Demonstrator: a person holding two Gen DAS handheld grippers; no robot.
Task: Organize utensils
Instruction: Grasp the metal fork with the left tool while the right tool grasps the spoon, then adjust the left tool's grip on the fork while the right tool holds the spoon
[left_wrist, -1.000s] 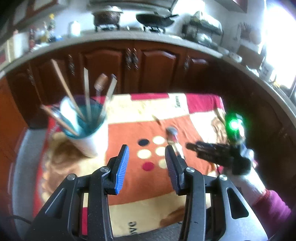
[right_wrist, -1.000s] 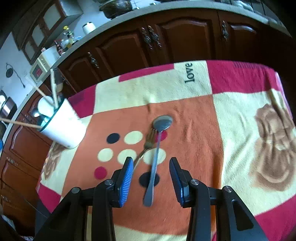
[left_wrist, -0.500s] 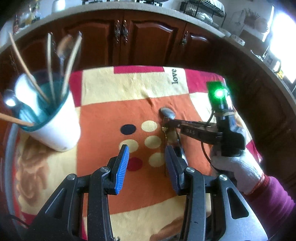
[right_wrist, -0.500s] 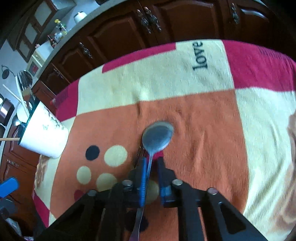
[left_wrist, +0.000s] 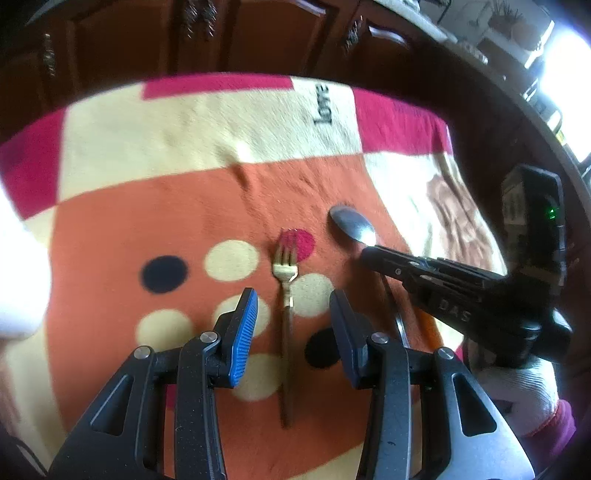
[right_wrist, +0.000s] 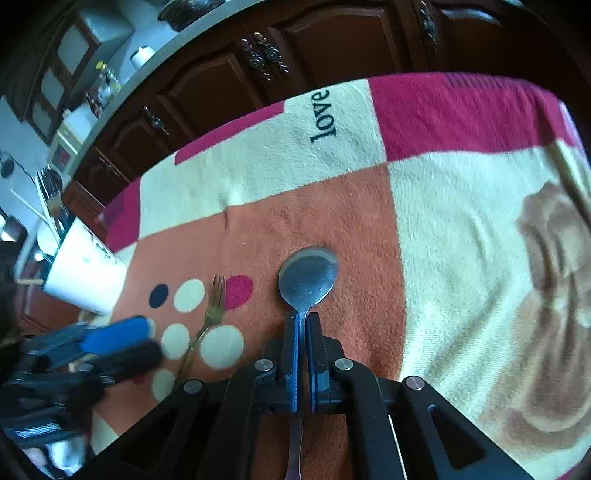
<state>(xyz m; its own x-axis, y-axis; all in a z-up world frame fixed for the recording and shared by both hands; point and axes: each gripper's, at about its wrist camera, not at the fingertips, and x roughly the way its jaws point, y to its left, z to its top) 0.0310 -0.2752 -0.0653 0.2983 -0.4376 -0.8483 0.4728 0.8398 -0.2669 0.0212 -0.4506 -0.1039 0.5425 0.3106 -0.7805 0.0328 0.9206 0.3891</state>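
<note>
Two changes noted: the right gripper (right_wrist: 303, 321) has just clamped onto the spoon (right_wrist: 308, 277) neck on the blanket (right_wrist: 461, 221); the left gripper (left_wrist: 291, 314), jaws wide, has descended astride the fork (left_wrist: 286, 273), ungrasped – both pickups for the cup (right_wrist: 86, 273) appear imminent

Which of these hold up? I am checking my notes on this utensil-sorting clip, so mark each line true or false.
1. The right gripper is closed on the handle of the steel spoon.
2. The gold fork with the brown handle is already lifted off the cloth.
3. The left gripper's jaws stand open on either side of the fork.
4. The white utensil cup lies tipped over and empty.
1. True: the right gripper pinches the steel spoon just below its bowl.
2. False: the gold fork with the brown handle lies flat on the patterned blanket.
3. True: the left gripper is open, the fork between its blue pads, untouched.
4. False: the white utensil cup stands and holds utensils.
</note>
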